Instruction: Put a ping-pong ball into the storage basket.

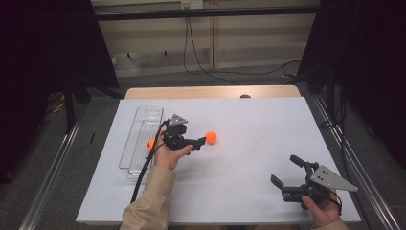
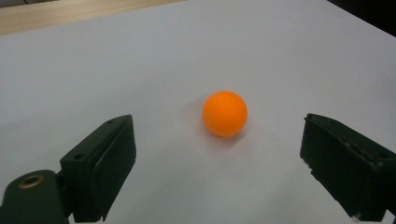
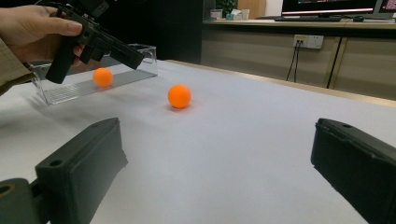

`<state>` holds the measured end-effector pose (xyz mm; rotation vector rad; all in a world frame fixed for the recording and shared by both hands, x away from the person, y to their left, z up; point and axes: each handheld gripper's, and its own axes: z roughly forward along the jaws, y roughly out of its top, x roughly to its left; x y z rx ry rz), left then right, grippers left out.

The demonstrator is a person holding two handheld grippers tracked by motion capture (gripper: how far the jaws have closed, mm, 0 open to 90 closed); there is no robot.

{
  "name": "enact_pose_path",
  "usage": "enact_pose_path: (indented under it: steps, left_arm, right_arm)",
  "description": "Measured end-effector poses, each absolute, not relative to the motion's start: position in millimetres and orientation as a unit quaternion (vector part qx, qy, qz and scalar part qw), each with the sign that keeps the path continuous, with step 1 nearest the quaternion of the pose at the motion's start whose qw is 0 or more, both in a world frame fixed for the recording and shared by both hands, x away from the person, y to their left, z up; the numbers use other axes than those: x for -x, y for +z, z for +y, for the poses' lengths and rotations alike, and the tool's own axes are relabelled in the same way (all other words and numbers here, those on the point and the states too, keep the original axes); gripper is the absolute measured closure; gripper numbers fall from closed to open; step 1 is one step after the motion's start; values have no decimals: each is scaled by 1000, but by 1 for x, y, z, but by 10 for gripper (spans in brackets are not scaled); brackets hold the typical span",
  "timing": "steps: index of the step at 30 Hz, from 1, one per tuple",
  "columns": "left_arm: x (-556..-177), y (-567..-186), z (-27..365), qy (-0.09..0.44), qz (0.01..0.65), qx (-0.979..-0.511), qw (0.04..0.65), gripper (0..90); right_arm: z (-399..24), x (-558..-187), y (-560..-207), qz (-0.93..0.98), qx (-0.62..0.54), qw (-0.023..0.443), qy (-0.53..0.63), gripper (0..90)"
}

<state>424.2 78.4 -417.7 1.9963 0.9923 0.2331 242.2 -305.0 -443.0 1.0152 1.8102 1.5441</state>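
Orange ball [image 2: 224, 113] lies ahead of the wide-open, empty left hand-held gripper [image 2: 215, 163]; a second ball [image 3: 102, 77] sits in the tray [image 3: 140, 65].

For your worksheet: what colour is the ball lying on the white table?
Orange ball, clearest in the left gripper view.

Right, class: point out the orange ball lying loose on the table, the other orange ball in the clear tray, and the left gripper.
loose orange ball [image 2: 224, 113], left gripper view, middle of its face.
ball in the clear tray [image 3: 102, 77], right gripper view, its centre.
left gripper [image 1: 200, 142], high view, midway between its fingertips.
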Motion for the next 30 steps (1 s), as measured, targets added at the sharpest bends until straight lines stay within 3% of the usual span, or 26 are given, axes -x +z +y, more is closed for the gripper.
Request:
enact_pose_path:
  steps: [30]
  left_arm:
    - [-429, -427, 66, 93, 396, -805, 431, 100]
  right_arm:
    - [-305, -242, -443, 673, -378, 273, 574, 18]
